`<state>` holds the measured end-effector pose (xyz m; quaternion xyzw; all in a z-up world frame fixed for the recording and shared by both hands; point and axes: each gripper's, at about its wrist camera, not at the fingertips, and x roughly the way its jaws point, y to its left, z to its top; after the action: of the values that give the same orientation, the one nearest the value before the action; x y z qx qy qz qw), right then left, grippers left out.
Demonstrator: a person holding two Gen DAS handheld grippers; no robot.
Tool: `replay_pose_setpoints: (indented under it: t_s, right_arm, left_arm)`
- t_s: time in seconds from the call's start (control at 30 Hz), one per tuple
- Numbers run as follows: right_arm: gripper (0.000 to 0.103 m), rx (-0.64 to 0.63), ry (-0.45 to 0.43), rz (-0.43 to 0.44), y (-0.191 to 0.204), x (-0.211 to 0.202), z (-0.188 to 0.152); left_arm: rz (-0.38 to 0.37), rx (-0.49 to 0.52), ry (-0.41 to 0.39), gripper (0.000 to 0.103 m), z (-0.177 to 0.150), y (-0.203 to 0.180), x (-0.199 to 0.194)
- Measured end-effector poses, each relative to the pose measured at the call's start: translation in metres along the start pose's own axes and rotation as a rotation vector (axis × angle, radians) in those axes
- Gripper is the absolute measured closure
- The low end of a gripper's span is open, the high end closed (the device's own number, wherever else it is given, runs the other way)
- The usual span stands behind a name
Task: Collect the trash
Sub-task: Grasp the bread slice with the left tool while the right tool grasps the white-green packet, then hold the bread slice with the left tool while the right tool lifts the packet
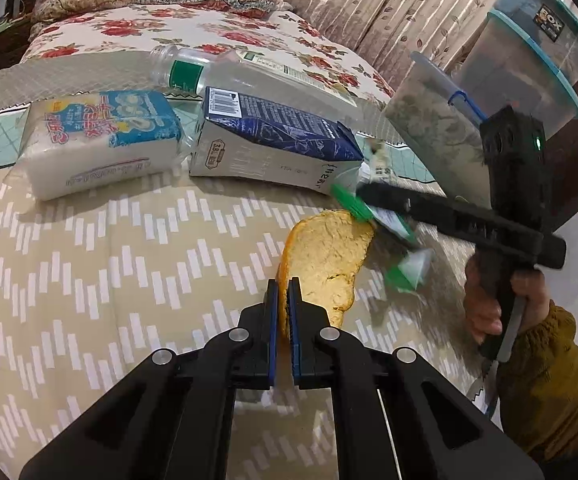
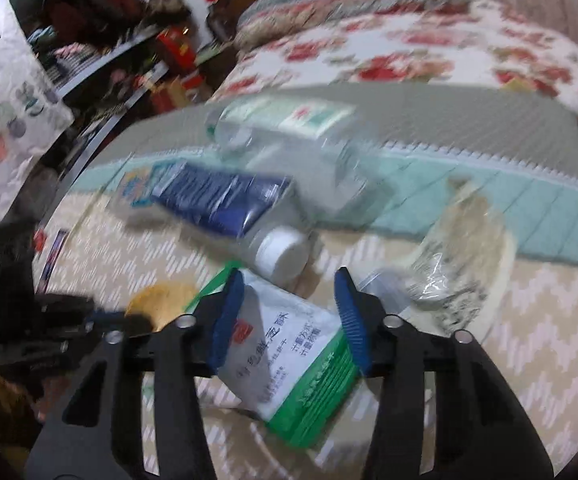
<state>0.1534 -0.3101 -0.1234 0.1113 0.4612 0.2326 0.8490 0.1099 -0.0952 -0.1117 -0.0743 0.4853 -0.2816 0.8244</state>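
Note:
My left gripper (image 1: 284, 294) is shut on an orange peel (image 1: 325, 256) that rests on the patterned cloth; the peel also shows blurred in the right wrist view (image 2: 165, 296). My right gripper (image 2: 289, 316) is open, its blue pads on either side of a white and green wrapper (image 2: 289, 356); whether they touch it I cannot tell. In the left wrist view that gripper (image 1: 373, 196) reaches in from the right over the wrapper (image 1: 393, 236). A blue and white milk carton (image 1: 273, 140), a clear plastic bottle (image 1: 249, 76) and a white packet (image 1: 101, 140) lie behind.
Stacked clear plastic tubs (image 1: 529, 52) and a tilted tub (image 1: 437, 124) stand at the right. A bag with crumbly contents (image 2: 461, 256) lies right of the wrapper. A floral bed (image 1: 193, 32) is behind the table; cluttered shelves (image 2: 121, 40) are at the left.

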Motion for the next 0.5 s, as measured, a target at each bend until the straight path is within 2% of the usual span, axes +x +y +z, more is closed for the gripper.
replay_pose_setpoints:
  t_s: [0.13,0.27,0.43,0.5]
  right_arm:
    - [0.057,0.004,0.031,0.076,0.009,-0.01,-0.029]
    - [0.055,0.07,0.01,0.176,0.015,-0.027,-0.062]
    - [0.055,0.175,-0.096,0.198,0.008,-0.053,-0.089]
    - [0.055,0.194,-0.124,0.163,0.005,-0.059,-0.095]
  left_arm:
    - [0.002,-0.001,-0.001,0.098,0.0,-0.001,0.001]
    - [0.006,0.001,-0.003,0.098,0.001,-0.004,0.002]
    - [0.006,0.0,-0.003,0.098,0.001,-0.004,0.002]
    - [0.006,0.001,-0.003,0.098,0.001,-0.004,0.002]
